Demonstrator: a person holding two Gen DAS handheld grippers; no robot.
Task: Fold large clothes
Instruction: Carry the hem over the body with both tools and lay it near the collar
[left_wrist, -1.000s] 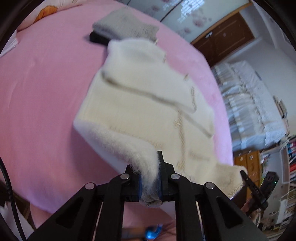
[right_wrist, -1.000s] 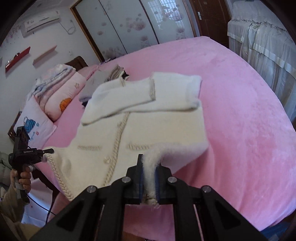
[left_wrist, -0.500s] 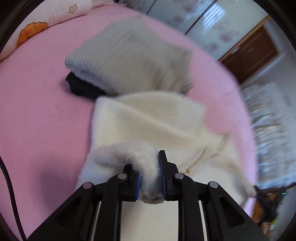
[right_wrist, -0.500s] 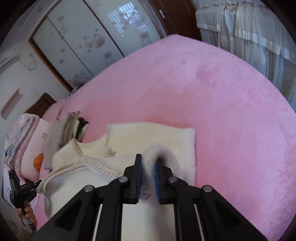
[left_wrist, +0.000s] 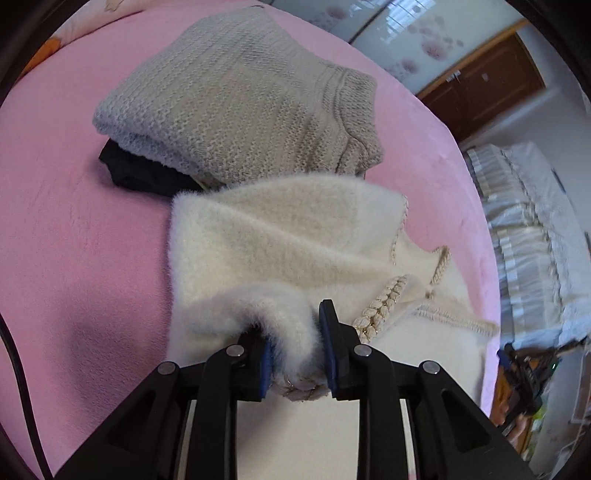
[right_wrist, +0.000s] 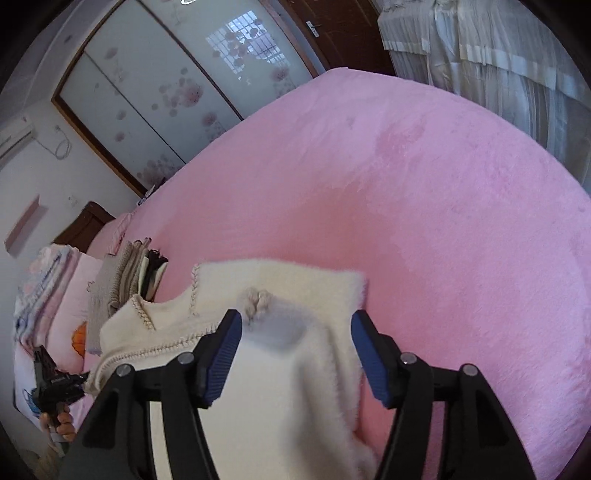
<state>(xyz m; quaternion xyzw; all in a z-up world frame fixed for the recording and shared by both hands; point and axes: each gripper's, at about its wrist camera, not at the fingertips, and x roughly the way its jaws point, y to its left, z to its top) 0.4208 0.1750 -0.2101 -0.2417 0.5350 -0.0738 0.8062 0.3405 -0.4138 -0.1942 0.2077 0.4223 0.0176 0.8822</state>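
Observation:
A fluffy cream cardigan (left_wrist: 280, 236) with braided trim lies folded over on the pink bed (left_wrist: 74, 229). My left gripper (left_wrist: 295, 354) is shut on its fuzzy hem edge, low over the folded garment. In the right wrist view the same cardigan (right_wrist: 291, 295) lies under my right gripper (right_wrist: 295, 332), whose jaws stand wide apart with the released hem lying between them. The left gripper also shows at the left edge of that view (right_wrist: 51, 380), in a hand.
A folded grey knit sweater (left_wrist: 240, 96) sits on a black garment (left_wrist: 140, 173) just beyond the cardigan, touching its far edge. Pillows (right_wrist: 55, 295) lie at the bed's head. A curtained bed (right_wrist: 498, 55) stands to the right. Pink bedspread (right_wrist: 443, 221) stretches right.
Both grippers carried the cardigan's hem forward over its upper part, folding it in half toward the grey sweater. The right gripper has opened and let go of the hem; the left still grips.

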